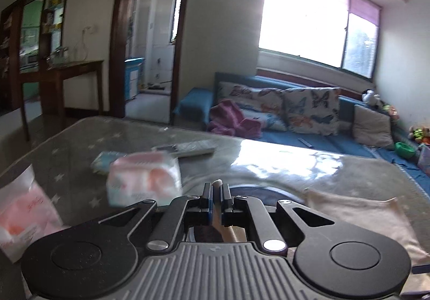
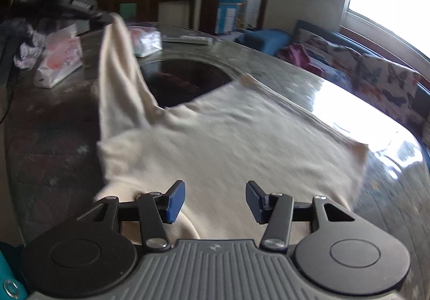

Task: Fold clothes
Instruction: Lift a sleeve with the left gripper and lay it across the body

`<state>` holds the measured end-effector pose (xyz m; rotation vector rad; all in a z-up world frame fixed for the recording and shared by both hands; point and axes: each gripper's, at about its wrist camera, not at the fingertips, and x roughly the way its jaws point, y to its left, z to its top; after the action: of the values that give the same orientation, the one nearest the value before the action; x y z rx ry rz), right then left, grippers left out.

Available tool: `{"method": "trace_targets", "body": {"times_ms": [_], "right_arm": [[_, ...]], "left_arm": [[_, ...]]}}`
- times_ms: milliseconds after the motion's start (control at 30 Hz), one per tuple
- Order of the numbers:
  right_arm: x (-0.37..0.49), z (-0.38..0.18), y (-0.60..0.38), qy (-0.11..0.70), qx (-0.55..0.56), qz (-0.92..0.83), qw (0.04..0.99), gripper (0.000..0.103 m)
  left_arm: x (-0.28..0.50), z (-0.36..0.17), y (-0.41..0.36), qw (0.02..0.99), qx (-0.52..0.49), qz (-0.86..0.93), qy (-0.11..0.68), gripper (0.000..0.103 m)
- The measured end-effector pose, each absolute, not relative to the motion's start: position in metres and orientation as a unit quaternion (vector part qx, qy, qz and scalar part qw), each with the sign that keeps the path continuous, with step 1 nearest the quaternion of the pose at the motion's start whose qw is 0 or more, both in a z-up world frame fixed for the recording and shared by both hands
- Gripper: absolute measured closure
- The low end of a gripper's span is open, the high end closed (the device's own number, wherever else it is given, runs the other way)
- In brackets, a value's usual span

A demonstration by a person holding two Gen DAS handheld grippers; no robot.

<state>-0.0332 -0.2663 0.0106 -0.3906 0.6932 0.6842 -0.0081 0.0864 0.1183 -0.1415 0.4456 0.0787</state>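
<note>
A cream garment (image 2: 220, 138) lies spread on the round glass-topped table (image 2: 282, 76). My left gripper (image 1: 217, 193) is shut on a corner of the garment, and cream cloth (image 1: 223, 224) shows between its pads. In the right wrist view the left gripper (image 2: 103, 17) holds that part lifted above the table at the far left. The rest of the garment (image 1: 362, 216) lies to its right. My right gripper (image 2: 215, 200) is open and empty, low over the garment's near edge.
Two tissue packs (image 2: 60, 60) (image 1: 143, 183) and a remote control (image 1: 188, 150) lie on the table's far side. A dark round inset (image 2: 182, 79) sits in the table's middle. A blue sofa (image 1: 309, 136) with cushions stands beyond, under a bright window.
</note>
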Motion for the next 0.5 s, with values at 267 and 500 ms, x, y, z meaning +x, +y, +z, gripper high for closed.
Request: {"method": "trace_targets", "body": {"times_ms": [267, 500], "right_arm": [[-0.029, -0.002, -0.211, 0.321, -0.210, 0.380, 0.842, 0.052], [-0.037, -0.012, -0.190, 0.319, -0.213, 0.403, 0.831, 0.052]], "left_arm": [[-0.001, 0.156, 0.047, 0.980, -0.062, -0.041, 0.183, 0.098], [0.004, 0.175, 0.011, 0.980, -0.051, -0.110, 0.158, 0.098]]}}
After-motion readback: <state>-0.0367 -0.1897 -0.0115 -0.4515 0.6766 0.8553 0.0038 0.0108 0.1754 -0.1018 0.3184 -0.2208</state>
